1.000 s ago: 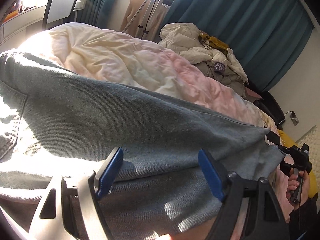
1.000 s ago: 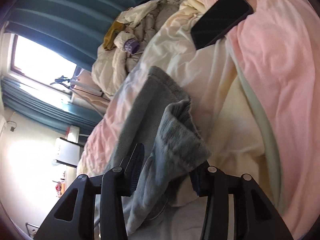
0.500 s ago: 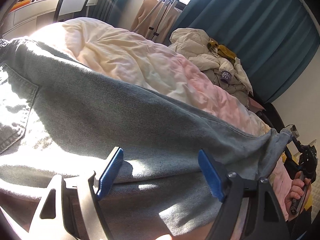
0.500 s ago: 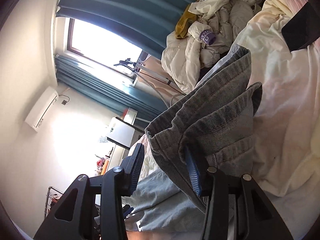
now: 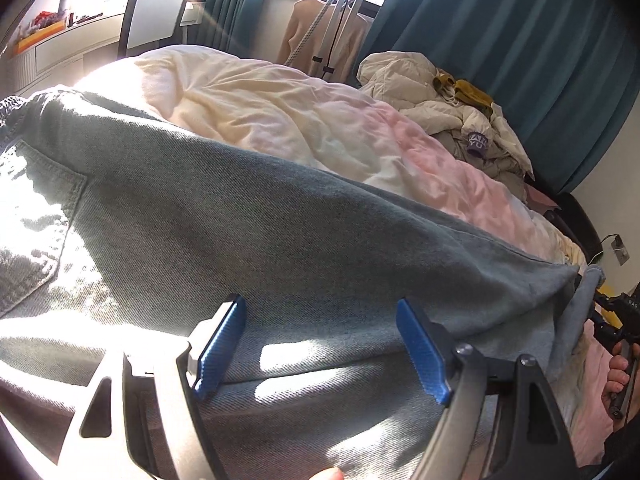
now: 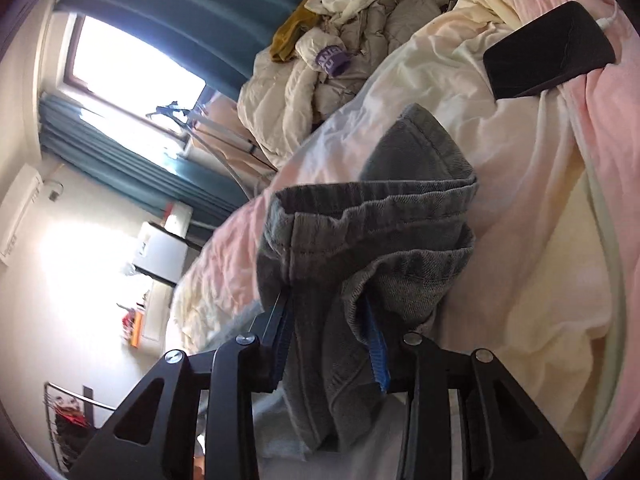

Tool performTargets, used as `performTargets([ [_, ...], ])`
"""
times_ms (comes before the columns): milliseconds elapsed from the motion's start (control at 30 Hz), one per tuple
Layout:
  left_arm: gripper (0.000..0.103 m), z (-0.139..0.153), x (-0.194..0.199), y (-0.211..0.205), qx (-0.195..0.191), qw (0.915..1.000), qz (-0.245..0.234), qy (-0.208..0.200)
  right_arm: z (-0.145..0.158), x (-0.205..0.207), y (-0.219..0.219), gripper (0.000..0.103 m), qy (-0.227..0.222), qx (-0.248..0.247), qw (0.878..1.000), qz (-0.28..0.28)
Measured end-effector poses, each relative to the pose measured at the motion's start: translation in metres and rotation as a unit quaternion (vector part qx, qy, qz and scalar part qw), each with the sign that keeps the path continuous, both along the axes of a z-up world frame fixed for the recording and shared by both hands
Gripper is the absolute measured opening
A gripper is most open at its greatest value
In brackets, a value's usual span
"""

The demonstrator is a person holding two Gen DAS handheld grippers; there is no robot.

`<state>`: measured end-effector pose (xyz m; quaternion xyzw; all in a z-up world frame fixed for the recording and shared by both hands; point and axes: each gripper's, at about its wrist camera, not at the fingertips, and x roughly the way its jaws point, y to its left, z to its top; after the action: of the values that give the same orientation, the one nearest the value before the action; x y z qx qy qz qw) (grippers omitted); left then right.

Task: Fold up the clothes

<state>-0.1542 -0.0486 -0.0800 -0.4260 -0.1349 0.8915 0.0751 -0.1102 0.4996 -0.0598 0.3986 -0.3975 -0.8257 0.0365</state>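
Grey-blue denim jeans (image 5: 256, 232) lie stretched across the bed, a back pocket at the left. My left gripper (image 5: 320, 344) is open, its blue pads just above the denim with nothing between them. My right gripper (image 6: 330, 344) is shut on the bunched leg hems of the jeans (image 6: 372, 240) and holds them raised off the duvet. In the left wrist view the right gripper (image 5: 616, 320) shows at the far right edge, with the leg end draped from it.
A cream and pink duvet (image 5: 304, 120) covers the bed. A pile of cream jackets (image 5: 452, 108) lies at the far end near teal curtains. A black phone (image 6: 548, 50) on a cable rests on the duvet. A chair and desk stand at the left.
My right gripper has swung with the leg hems back over the duvet, and the phone is in its view again. The left gripper has stayed open over the denim.
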Motion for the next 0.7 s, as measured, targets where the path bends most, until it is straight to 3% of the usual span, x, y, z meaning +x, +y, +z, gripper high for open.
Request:
performTargets([
  [133, 0.079, 0.000, 0.000, 0.001, -0.002, 1.0000, 0.000, -0.001, -0.012, 0.009, -0.002, 0.033, -0.040, 0.046, 0.998, 0.021],
  [200, 0.079, -0.001, 0.000, 0.000, 0.001, 1.0000, 0.000, -0.002, -0.011, 0.019, 0.000, 0.007, -0.046, 0.053, 0.998, 0.003],
  [433, 0.079, 0.001, 0.001, -0.003, 0.014, 0.9999, 0.001, -0.003, 0.033, 0.058, 0.007, 0.003, 0.011, 0.091, 0.992, -0.082],
  [700, 0.079, 0.004, 0.003, -0.005, 0.017, 0.9998, 0.005, -0.001, 0.032, 0.066, 0.012, 0.003, -0.003, 0.093, 0.989, -0.117],
])
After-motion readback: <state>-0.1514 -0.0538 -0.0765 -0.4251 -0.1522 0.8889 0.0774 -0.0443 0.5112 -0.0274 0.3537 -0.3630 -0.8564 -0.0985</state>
